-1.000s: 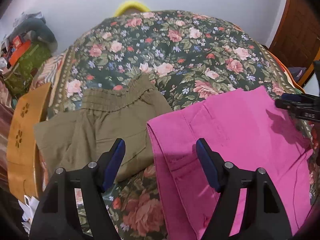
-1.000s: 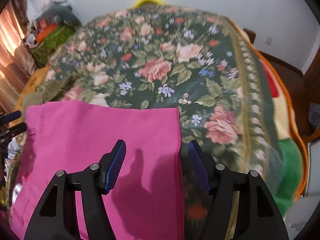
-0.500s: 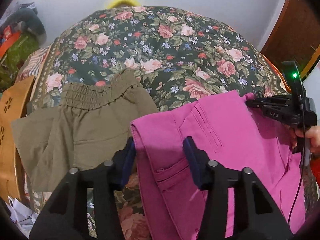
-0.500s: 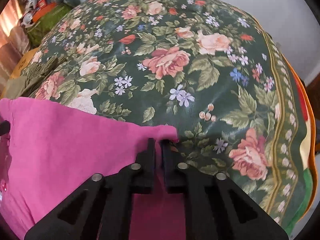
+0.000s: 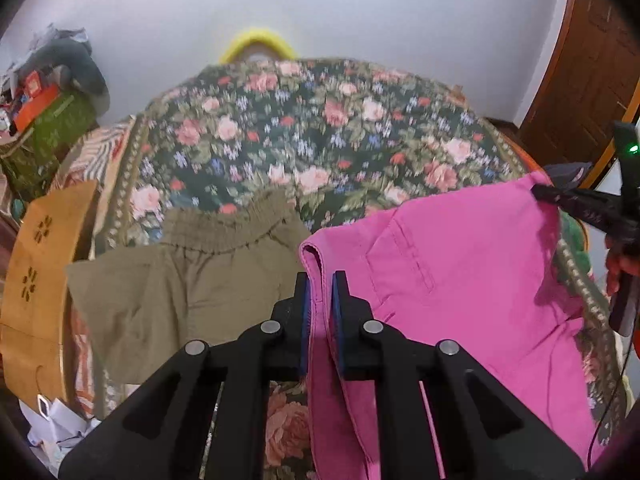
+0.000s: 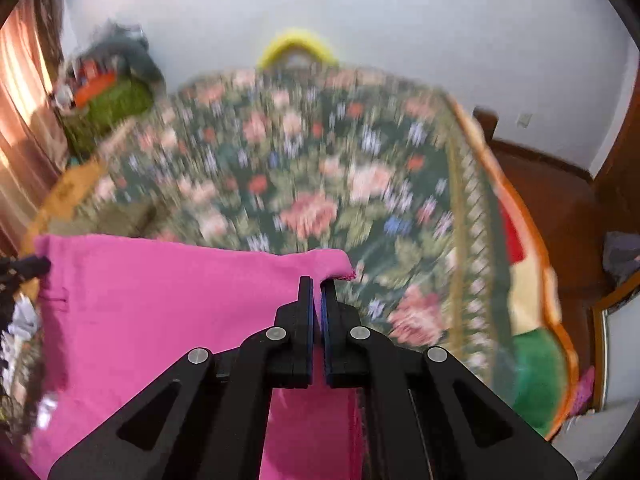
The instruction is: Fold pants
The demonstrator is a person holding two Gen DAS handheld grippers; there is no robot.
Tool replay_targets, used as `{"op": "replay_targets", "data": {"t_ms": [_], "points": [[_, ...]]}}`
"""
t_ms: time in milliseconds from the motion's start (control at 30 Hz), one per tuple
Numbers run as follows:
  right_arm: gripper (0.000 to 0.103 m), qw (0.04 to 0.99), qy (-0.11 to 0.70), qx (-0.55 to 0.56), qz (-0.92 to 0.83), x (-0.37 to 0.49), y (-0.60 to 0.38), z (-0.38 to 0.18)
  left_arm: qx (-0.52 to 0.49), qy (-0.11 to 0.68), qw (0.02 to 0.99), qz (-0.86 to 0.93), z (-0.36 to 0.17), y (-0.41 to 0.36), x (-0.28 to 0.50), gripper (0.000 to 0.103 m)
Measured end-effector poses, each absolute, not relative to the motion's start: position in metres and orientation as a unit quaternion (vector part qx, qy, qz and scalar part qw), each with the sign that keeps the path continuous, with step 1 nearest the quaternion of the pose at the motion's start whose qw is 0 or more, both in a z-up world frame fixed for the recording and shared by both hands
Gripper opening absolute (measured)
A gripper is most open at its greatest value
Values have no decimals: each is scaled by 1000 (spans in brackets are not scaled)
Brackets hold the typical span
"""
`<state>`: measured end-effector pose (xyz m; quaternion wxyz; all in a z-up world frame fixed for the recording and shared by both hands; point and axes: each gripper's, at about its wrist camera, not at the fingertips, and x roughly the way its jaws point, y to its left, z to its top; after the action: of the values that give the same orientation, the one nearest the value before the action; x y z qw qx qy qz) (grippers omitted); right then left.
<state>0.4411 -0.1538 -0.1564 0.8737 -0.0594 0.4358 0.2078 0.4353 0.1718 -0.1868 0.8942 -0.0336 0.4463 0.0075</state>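
Pink pants (image 5: 460,272) lie on the floral bedspread (image 5: 320,136), their far edge lifted off it. My left gripper (image 5: 320,280) has its jaws closing, and the blue pads press on the pants' left corner fold. In the right wrist view the pink pants (image 6: 160,312) hang as a raised sheet. The jaws of my right gripper (image 6: 317,286) are closing and pinch the right corner. That right gripper (image 5: 560,200) shows at the far right of the left wrist view, clamped on the cloth. The left gripper (image 6: 28,268) shows at the left edge of the right wrist view.
Folded olive pants (image 5: 192,280) lie left of the pink ones. A wooden panel (image 5: 36,272) stands at the bed's left side, with a clutter pile (image 5: 44,120) behind it. A brown door (image 5: 580,80) is at the right. A hand (image 5: 618,268) holds the right gripper.
Both grippers went from wide open to shut on the pink pants' corners, the right one first. Both then rose, lifting the pants' far edge off the bedspread.
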Motion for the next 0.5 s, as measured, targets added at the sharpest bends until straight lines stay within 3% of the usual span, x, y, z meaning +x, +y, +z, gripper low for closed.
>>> {"op": "replay_targets", "data": {"t_ms": [200, 500], "points": [[3, 895, 385, -34, 222, 412, -155, -97, -11, 416, 909, 12, -142, 163, 411, 10], [3, 903, 355, -29, 240, 349, -162, -69, 5, 405, 914, 12, -118, 150, 355, 10]]}}
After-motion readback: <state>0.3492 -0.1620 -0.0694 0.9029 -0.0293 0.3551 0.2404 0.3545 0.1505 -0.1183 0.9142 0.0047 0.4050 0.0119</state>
